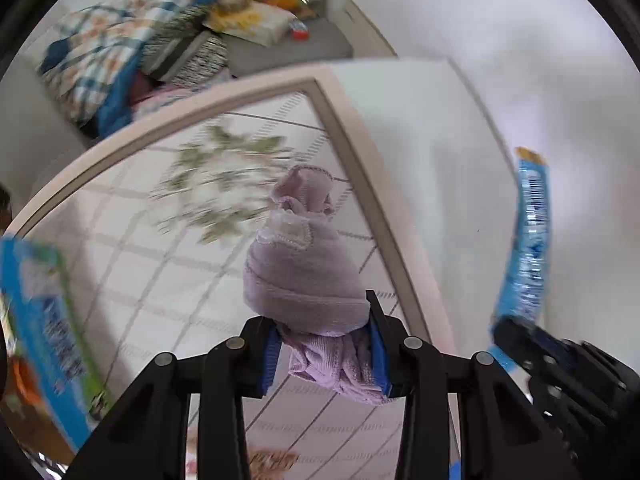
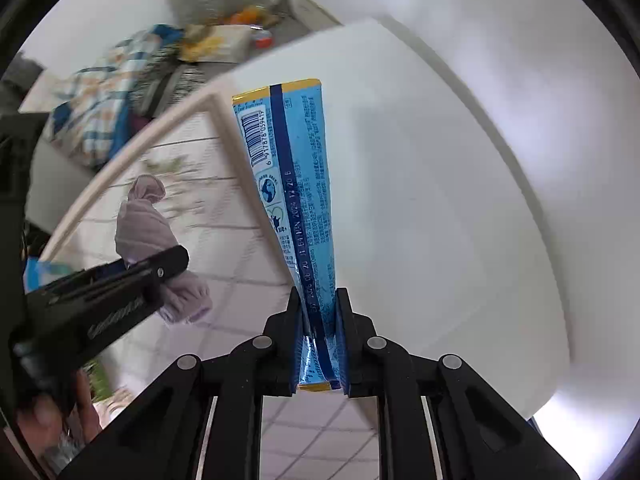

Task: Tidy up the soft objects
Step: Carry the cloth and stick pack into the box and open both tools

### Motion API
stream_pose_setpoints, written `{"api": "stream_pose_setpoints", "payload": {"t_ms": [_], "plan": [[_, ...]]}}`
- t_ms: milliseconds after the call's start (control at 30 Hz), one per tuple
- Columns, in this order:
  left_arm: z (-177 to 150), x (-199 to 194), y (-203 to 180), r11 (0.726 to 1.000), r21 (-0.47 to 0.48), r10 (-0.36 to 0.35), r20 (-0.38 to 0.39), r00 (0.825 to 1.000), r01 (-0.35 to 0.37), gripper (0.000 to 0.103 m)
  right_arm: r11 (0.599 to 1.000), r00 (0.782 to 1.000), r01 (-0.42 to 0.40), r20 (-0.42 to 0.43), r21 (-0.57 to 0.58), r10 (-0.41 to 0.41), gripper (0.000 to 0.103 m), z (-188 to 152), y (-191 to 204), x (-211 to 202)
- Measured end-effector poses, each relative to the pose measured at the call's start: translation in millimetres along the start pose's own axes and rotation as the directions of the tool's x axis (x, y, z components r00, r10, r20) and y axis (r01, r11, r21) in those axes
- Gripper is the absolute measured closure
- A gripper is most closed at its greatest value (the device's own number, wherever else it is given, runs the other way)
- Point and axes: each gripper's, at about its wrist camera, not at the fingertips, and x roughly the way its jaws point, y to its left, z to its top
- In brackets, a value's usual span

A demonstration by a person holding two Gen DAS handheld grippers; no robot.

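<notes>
My left gripper (image 1: 326, 344) is shut on a rolled lilac knitted cloth (image 1: 304, 264), held up above a quilted floral mat (image 1: 168, 264). The cloth also shows in the right wrist view (image 2: 144, 224), with the left gripper (image 2: 160, 276) clamped across it. My right gripper (image 2: 318, 336) is shut on a flat blue snack packet (image 2: 296, 184) with a barcode and gold ends, held upright in front of a white surface. The packet shows at the right of the left wrist view (image 1: 530, 236), with the right gripper (image 1: 516, 340) below it.
A white box or board (image 2: 420, 200) lies right of the mat's pink border (image 1: 360, 168). A pile of checked bedding (image 1: 104, 52) and packets (image 1: 256, 20) sits at the far side. A blue printed box (image 1: 44, 328) stands at the left edge.
</notes>
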Motion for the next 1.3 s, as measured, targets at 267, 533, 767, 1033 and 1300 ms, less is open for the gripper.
{"api": "stream_pose_setpoints", "payload": {"t_ms": [267,533,767,1033,1300], "plan": [[-81,-125,136,0.991,-0.105,0.097,0.121,0.988,-0.084,0.069,0.967,0.983,-0.183,-0.016,-0.178,0.183,0.088,-63,141,-52],[-153,-186,283,0.946,-0.225,0.264,0.120,0.957,-0.232,0.069,0.896,0.947,-0.322,-0.118,-0.306,0.300,0.088,-126,302,-59],[-178,-176,380,0.910,-0.293,0.319,0.043,0.947,-0.293,0.069,0.908,0.961,-0.275,-0.125,-0.317,0.247,0.088,-148,383,-29],[-178,-111,439,0.897,-0.305,0.295,-0.127,0.947,-0.320,0.065,0.953,0.988,-0.135,-0.113,-0.272,0.108,0.087,-141,410,29],[-185,-78,469,0.880,-0.383,0.216,-0.205,0.955,-0.281,0.059,0.962,0.990,-0.092,-0.127,-0.259,0.061,0.037,-141,413,44]]}}
